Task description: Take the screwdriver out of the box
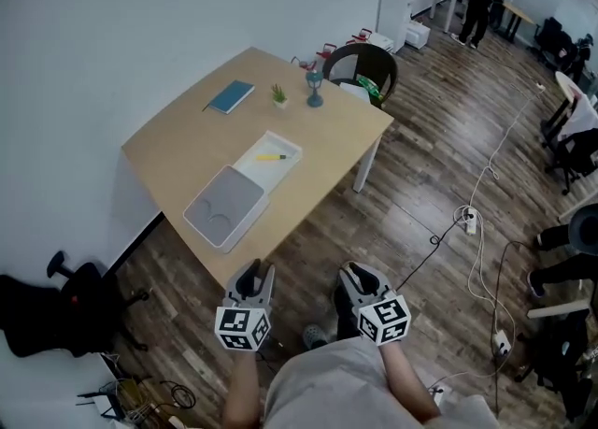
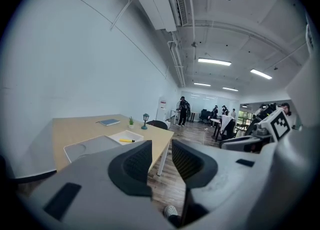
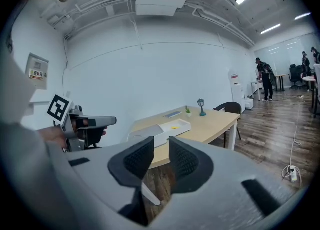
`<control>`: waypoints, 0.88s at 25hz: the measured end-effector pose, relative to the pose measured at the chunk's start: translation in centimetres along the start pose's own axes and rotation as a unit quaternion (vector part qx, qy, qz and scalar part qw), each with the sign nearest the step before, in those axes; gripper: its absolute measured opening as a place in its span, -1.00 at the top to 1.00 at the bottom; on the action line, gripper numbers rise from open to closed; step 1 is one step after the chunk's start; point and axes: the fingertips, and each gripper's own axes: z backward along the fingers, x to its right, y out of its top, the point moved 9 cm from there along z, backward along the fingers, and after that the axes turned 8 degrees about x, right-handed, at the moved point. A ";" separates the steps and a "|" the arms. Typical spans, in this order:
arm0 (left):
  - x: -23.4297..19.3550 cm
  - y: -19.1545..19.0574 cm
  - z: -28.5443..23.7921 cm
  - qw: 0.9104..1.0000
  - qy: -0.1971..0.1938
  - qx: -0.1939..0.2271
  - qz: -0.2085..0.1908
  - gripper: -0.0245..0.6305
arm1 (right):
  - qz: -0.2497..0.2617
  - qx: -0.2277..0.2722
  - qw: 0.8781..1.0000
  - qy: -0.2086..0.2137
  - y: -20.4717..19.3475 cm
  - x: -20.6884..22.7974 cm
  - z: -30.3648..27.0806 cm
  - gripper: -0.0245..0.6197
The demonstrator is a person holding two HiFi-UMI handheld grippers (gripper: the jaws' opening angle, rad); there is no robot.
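A yellow-handled screwdriver [image 1: 271, 157] lies in an open white box [image 1: 250, 167] on the wooden table [image 1: 187, 151]. The box's grey lid [image 1: 224, 205] rests beside it, nearer to me. Both grippers hang short of the table's near corner, over the floor. My left gripper [image 1: 255, 273] is open with nothing between its jaws. My right gripper [image 1: 360, 275] is also open and empty. In the left gripper view the screwdriver [image 2: 127, 140] shows far beyond the jaws [image 2: 161, 156]. The right gripper view shows the box [image 3: 180, 124] ahead of its jaws [image 3: 161, 156].
A blue notebook [image 1: 231, 96], a small potted plant [image 1: 278, 93] and a little lamp figure [image 1: 315, 88] stand at the table's far end. A dark chair [image 1: 360, 67] sits behind it. Cables and a power strip [image 1: 470, 221] lie on the wooden floor at right.
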 end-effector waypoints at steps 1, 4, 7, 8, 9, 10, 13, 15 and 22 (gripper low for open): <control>-0.2 0.1 -0.5 1.000 -0.001 -0.002 -0.001 0.57 | -0.002 -0.001 1.000 0.003 0.0 0.4 -0.5 0.63; -1.2 0.4 -2.1 1.000 0.001 -0.010 -0.005 0.57 | -0.009 -0.002 1.000 0.013 0.3 2.0 -2.0 0.63; -2.4 0.8 -4.0 1.000 0.010 -0.022 -0.010 0.57 | -0.014 -0.008 0.999 0.027 0.7 3.8 -4.0 0.63; -2.7 0.9 -4.7 0.999 0.012 -0.027 -0.013 0.57 | -0.012 -0.010 0.999 0.030 0.9 4.6 -4.7 0.63; -3.0 1.0 -5.6 0.999 0.012 -0.031 -0.017 0.57 | -0.009 -0.011 0.999 0.032 1.2 5.5 -5.4 0.63; -3.3 1.2 -6.7 0.999 0.013 -0.035 -0.020 0.57 | -0.008 -0.011 0.999 0.031 1.5 6.6 -6.1 0.63; -4.4 1.8 -10.3 0.999 0.010 -0.042 -0.029 0.57 | -0.014 -0.011 1.000 0.024 2.3 10.2 -8.6 0.63; -5.0 2.4 -12.7 0.998 0.009 -0.046 -0.034 0.57 | -0.023 -0.012 0.999 0.019 2.8 12.6 -10.2 0.64; -6.5 3.8 -20.8 0.996 -0.002 -0.084 -0.038 0.57 | -0.026 -0.019 0.999 0.041 5.3 19.4 -15.4 0.64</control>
